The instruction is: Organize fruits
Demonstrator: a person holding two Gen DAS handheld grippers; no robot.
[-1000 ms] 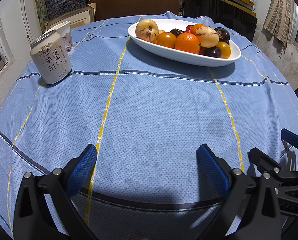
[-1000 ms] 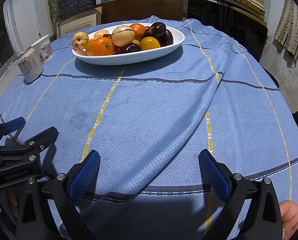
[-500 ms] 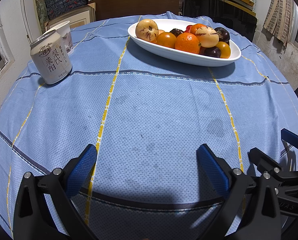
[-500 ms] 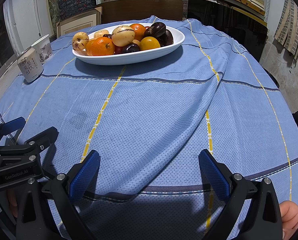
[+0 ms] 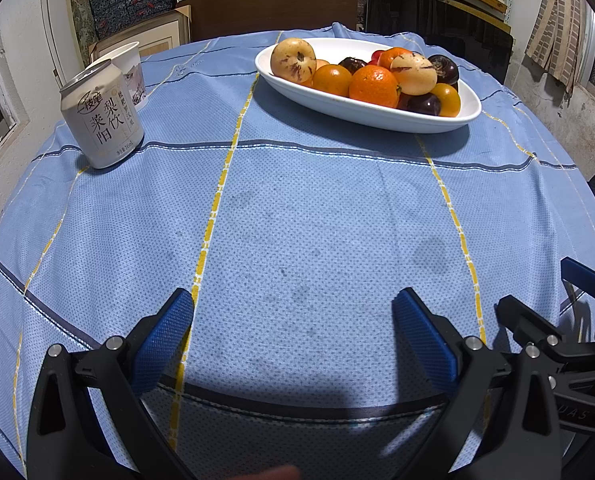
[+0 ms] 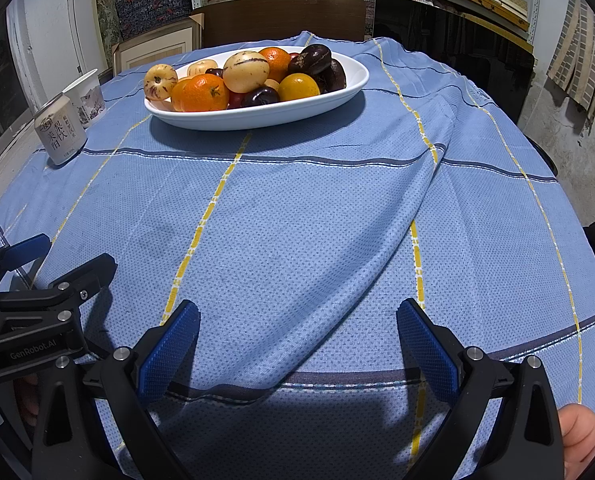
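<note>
White oval dish of mixed fruits sits far side of blue-clothed table. Left gripper and right gripper both wide open, empty. Cloth fold only in right view; white drink can is nearer in the left.

Count: 1 white oval dish; 1 drink can; 1 paper cup behind it; 2 tongs, left tongs and right tongs; fruit in dish, visible only: 3 pale streaked melons, about 4 oranges, roughly 4 dark purple fruits; some hidden in the pile, exact totals unclear
</note>
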